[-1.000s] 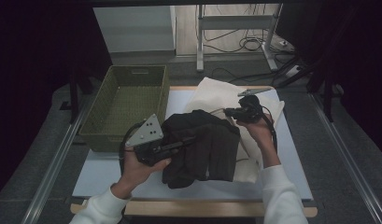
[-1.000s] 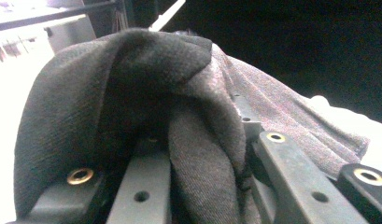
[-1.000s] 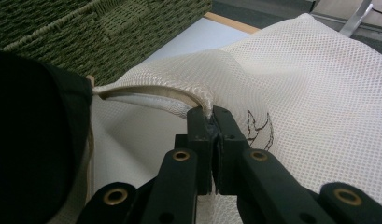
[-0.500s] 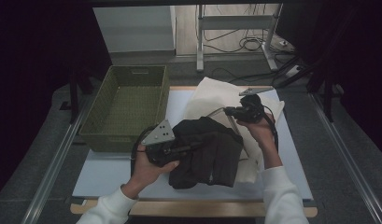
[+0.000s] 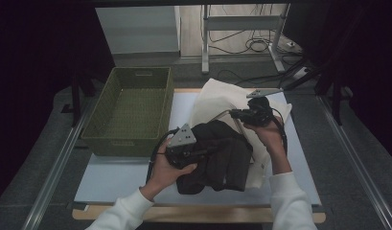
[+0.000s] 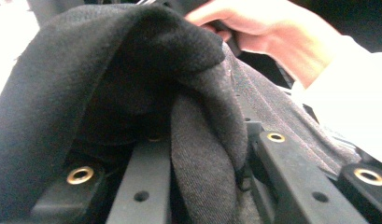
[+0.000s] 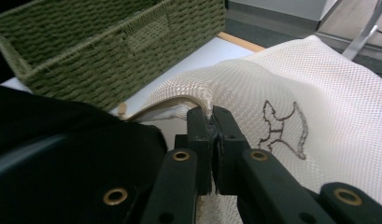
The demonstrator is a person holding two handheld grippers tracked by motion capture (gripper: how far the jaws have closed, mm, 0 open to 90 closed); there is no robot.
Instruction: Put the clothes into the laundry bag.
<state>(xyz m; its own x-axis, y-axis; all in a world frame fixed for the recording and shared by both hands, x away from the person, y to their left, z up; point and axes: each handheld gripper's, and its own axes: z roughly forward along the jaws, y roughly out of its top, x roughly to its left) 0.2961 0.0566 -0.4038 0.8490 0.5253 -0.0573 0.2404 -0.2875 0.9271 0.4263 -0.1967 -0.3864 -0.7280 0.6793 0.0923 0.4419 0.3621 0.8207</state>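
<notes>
A black garment (image 5: 222, 158) lies bunched on a cream mesh laundry bag (image 5: 217, 98) in the middle of the table. My left gripper (image 5: 203, 152) is at the garment's left side, shut on a fold of the black cloth (image 6: 86, 93); the fabric sits pinched between its jaws (image 6: 205, 154) and drapes over them. My right gripper (image 5: 234, 114) is beyond the garment, shut on the mesh bag's edge and holding it raised. In the right gripper view the gripper (image 7: 212, 116) has the bag's hem nipped at the fingertips, with the mesh (image 7: 296, 93) spreading to the right and the garment (image 7: 62, 140) low at the left.
A green woven basket (image 5: 131, 110) stands at the table's left (image 7: 109, 46), close to the bag. The bag bears a dark outline drawing (image 7: 282, 126). The table top (image 5: 117, 177) is pale, with metal rails along both sides. The right hand (image 6: 272, 32) is behind the garment.
My left gripper has carried the black garment to the right, closer to the raised bag edge. The right gripper has stayed where it was, still holding the bag.
</notes>
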